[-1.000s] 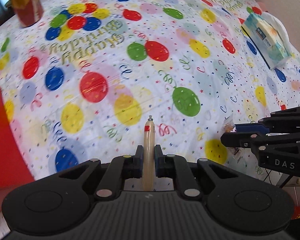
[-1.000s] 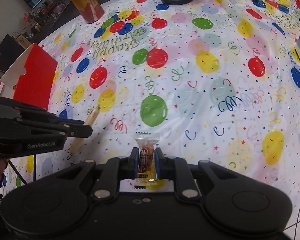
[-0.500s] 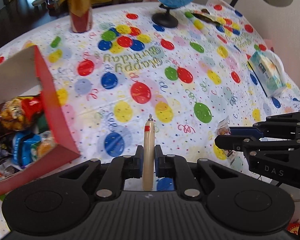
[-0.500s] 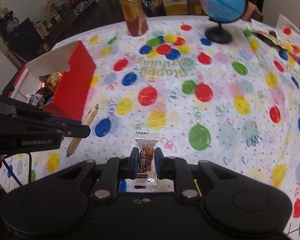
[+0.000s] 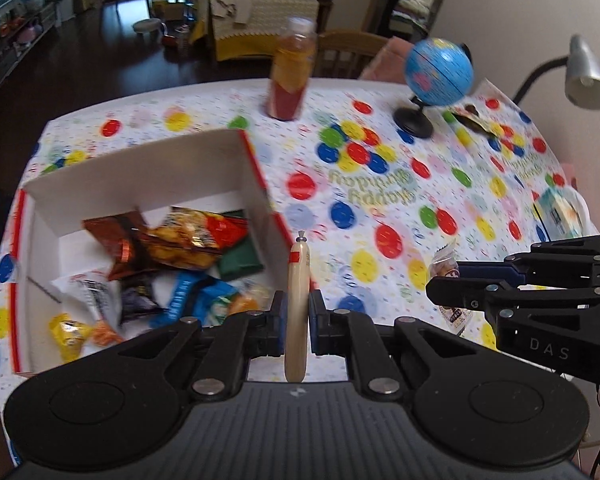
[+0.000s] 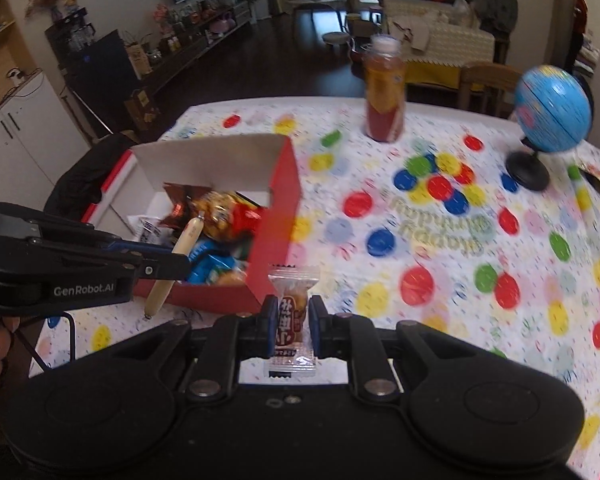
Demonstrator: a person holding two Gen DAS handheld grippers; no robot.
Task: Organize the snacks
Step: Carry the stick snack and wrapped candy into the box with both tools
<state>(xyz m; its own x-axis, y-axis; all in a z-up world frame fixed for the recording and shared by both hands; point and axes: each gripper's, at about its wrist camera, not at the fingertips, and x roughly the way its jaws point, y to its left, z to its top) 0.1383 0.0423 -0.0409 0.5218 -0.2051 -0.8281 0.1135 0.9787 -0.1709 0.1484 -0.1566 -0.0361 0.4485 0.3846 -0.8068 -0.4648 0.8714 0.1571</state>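
Up front, left claw (image 5: 297,320) pinches slim, smooth sausage stick (image 5: 297,304); right claw (image 6: 293,326) crinkly candy (image 6: 291,320)

Two grippers — left gripper (image 5: 297,320) and right gripper (image 6: 293,328). One sausage stick (image 5: 297,304), one wrapped candy (image 6: 291,322), one red box (image 6: 278,216) of mixed snack packets — too jumbled to count. One bottle (image 6: 384,92), one globe (image 6: 552,114), one lamp (image 5: 588,76), one tissue pack (image 5: 558,212).
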